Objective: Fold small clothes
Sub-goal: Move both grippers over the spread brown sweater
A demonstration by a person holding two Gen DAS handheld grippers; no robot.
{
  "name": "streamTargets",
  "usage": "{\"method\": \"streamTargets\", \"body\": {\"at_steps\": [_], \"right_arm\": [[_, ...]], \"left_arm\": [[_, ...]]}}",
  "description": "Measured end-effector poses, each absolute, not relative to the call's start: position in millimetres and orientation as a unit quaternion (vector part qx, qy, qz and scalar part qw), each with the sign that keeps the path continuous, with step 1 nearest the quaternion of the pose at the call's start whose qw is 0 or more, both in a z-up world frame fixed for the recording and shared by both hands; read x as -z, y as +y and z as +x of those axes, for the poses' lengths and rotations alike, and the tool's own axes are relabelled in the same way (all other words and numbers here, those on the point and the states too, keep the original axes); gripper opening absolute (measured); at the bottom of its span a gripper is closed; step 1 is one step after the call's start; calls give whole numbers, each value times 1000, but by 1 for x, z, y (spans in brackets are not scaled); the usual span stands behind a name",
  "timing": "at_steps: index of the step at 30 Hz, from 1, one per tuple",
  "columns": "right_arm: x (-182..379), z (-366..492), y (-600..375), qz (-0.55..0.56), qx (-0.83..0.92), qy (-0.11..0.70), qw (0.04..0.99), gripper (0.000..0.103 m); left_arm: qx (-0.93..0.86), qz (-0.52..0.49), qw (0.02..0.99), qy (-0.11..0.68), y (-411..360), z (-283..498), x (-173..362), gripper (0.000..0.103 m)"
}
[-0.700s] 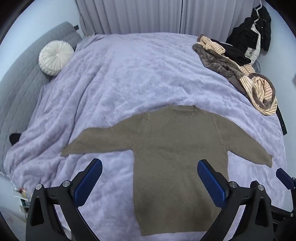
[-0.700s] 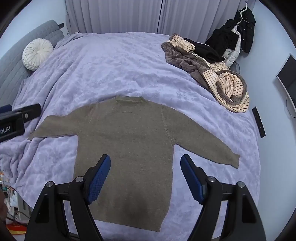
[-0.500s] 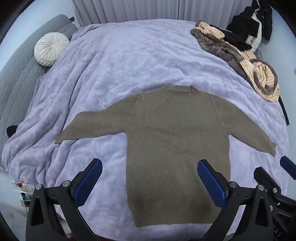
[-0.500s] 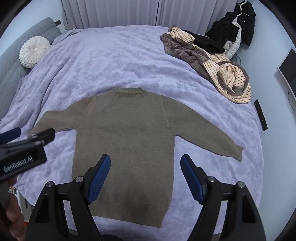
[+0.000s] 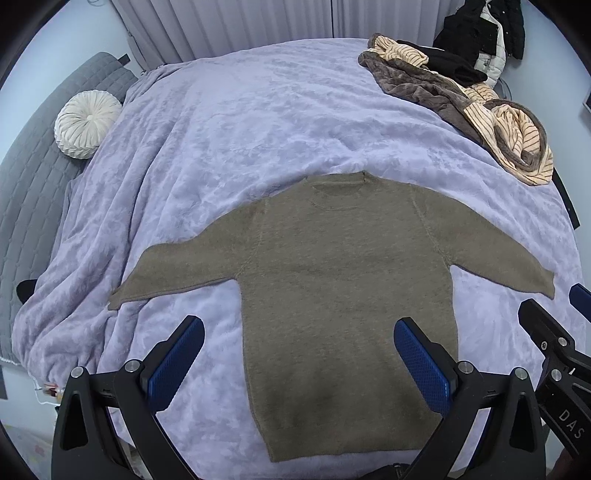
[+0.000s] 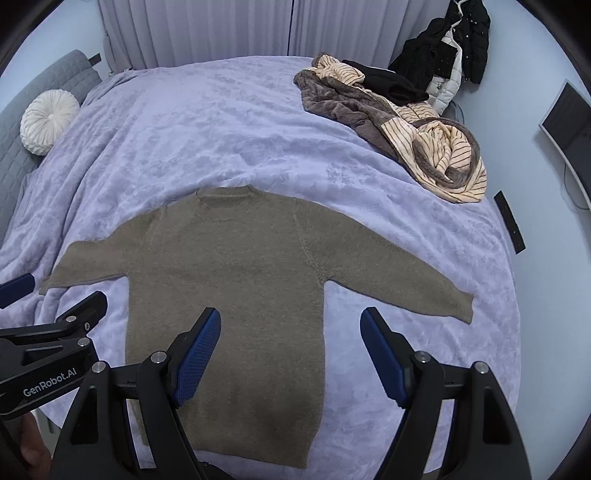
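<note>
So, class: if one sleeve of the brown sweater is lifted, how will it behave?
The brown sweater is soft knit lying flat, so it will likely droop. It may drag on the fuzzy lilac blanket rather than slide. It probably won't roll.

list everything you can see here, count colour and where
sweater: 1, olive-brown, flat on the blanket, sleeves spread
blanket: 1, lilac, covering the bed
round cushion: 1, white, far left by the grey headboard
clothes heap: 1, brown and cream-striped, far right of the bed
jacket: 1, black and white, hanging beyond the heap
curtain: 1, pale, behind the bed
left gripper: black, blue fingers, open above the sweater hem
right gripper: same, open
</note>
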State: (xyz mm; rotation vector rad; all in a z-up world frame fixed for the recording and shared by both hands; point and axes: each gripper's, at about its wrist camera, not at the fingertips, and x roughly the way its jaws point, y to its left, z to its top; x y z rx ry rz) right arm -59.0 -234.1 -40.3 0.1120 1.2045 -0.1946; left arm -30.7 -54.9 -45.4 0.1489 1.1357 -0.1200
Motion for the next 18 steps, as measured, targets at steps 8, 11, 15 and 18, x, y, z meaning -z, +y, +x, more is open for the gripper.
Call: {"method": "streamTargets", "body": {"at_steps": [8, 11, 15, 18], "right_arm": [[40, -63, -246, 45, 104, 539, 835, 81], [39, -65, -244, 41, 98, 532, 840, 81], [37, -66, -238, 39, 85, 531, 842, 81], [38, -66, -234, 35, 78, 534, 841, 81]], "left_arm": [[53, 76, 837, 539, -59, -36, 46, 103], [54, 69, 839, 537, -60, -40, 43, 103], [52, 64, 836, 542, -58, -44, 42, 103], [50, 61, 834, 546, -57, -44, 41, 103]]}}
